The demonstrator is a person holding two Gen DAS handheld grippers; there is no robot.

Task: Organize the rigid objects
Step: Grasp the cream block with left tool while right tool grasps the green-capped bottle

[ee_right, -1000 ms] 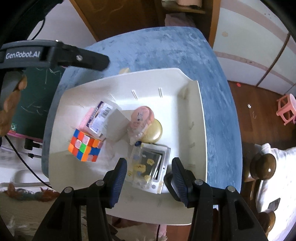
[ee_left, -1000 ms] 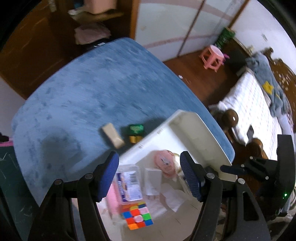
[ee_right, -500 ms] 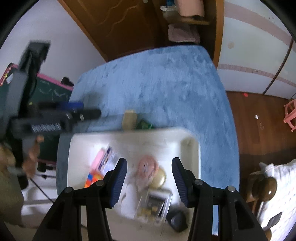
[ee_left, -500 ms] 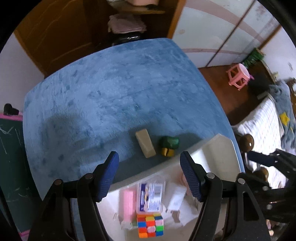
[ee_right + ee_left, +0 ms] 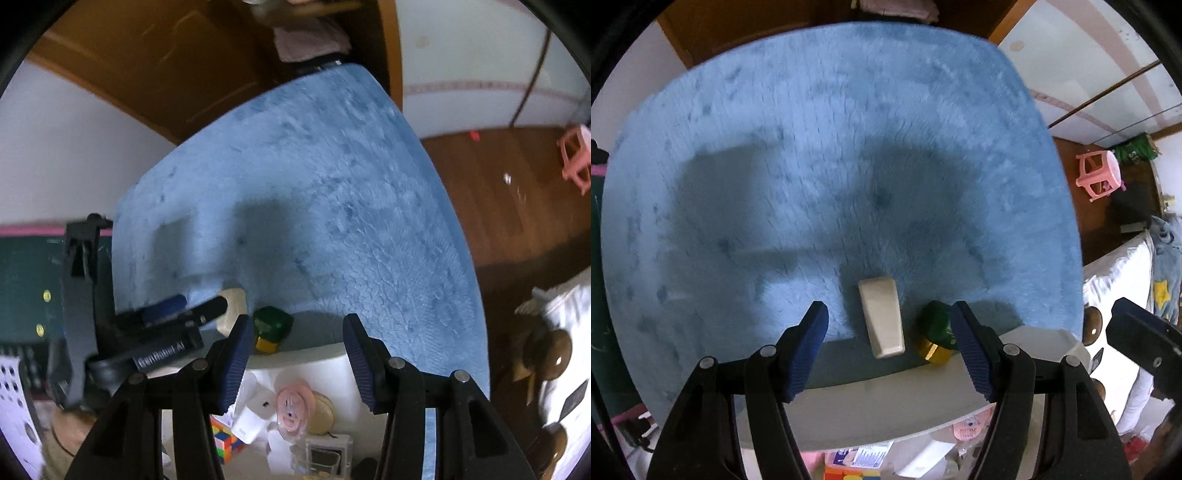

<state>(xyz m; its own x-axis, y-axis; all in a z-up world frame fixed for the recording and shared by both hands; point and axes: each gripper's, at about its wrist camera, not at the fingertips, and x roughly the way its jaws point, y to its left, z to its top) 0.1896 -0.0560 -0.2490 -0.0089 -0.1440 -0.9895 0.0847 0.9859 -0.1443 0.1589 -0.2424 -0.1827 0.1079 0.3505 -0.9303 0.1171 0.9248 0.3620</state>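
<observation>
Right tongs (image 5: 298, 345) gape empty above white tray (image 5: 325, 360).

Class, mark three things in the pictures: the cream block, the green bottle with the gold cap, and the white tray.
cream block (image 5: 881, 317), left wrist view, middle of its top face.
green bottle (image 5: 274, 322), right wrist view, on its green body.
white tray (image 5: 886, 402), left wrist view, its far wall.

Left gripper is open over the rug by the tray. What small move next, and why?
Probably ease the left gripper down and close on the beige block. It lies on the blue rug between the open fingers, still outside the white tray; the green bottle sits just to its right.
</observation>
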